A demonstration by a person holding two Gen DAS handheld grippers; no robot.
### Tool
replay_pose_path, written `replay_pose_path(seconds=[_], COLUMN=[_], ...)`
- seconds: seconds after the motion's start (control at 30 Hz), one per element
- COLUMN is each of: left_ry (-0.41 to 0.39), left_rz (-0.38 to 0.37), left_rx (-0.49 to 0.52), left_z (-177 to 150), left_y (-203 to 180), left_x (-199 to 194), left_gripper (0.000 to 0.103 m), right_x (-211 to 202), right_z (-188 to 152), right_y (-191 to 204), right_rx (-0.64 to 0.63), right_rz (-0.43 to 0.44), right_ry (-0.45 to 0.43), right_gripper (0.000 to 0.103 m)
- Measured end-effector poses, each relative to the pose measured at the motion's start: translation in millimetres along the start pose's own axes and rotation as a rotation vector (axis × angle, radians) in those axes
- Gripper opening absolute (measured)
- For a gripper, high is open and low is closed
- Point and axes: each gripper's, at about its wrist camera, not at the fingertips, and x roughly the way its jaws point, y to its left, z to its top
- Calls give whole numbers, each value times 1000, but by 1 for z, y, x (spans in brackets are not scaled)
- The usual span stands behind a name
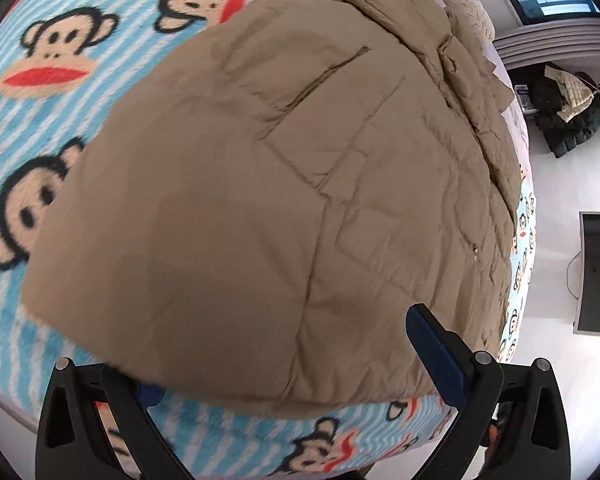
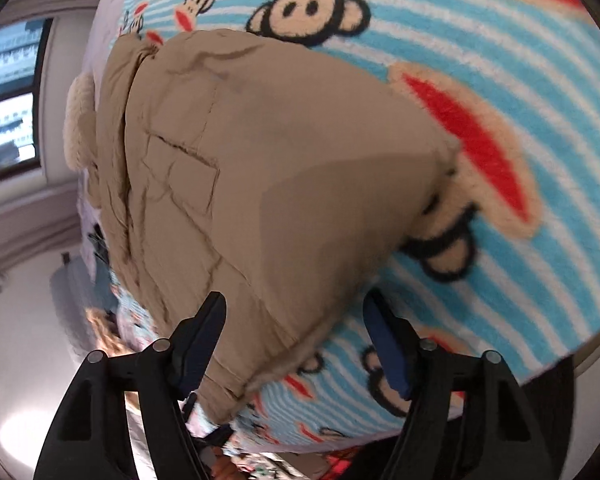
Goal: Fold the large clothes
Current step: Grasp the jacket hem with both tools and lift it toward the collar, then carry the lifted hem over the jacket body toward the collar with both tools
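Left gripper (image 1: pixel 288 364) left finger tip hidden under jacket (image 1: pixel 260 200) hem.

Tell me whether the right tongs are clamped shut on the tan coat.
No: in the right wrist view the right tongs stand wide open, with the hem of the tan coat lying loose between the fingers.

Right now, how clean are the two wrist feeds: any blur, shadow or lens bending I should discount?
Left wrist: padded tan jacket mostly sharp, soft shadow across its near part, striped monkey-print blanket bulging from fisheye. Right wrist: smeared at lower left and on the blanket's right side, jacket shadowed low, window bright.
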Motion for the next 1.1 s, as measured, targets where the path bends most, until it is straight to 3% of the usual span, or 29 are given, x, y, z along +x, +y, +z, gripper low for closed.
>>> replay_pose_path(seconds=[0.03, 0.1, 0.13, 0.23, 0.27, 0.37, 0.63, 0.87, 0.93, 1.1], left_ry=[-1, -5, -4, 11, 15, -6, -68, -119, -140, -168], left_rz=[-3, -21, -30, -86, -93, -122, -200, -201, -187, -146], left_rx=[0, 4, 5, 25, 39, 93, 221, 275, 277, 295], left_z=[2, 4, 5, 9, 10, 14, 30, 45, 51, 66], left_y=[-1, -3, -4, -7, -9, -20, -54, -78, -87, -106], left_x=[0, -1, -2, -5, -8, -24, -69, -83, -85, -89], left_gripper=[102, 88, 78, 31, 28, 28, 28, 28, 14, 10], right_x=[2, 7, 8, 7, 5, -3, -22, -36, -36, -38], right_z=[0, 2, 2, 0, -2, -8, -15, -6, -2, 17], right_y=[-1, -2, -3, -3, -2, 6, 38, 69, 80, 113], right_rx=[10, 38, 47, 64, 63, 25, -68, -180, -211, -256], right_rz=[8, 38, 45, 58, 73, 97, 130, 130, 130, 138], right_ry=[-4, -8, -8, -20, -30, -59, -111, -109, -102, -86], right_gripper=[74, 70, 62, 17, 15, 11, 10, 10, 10, 9])
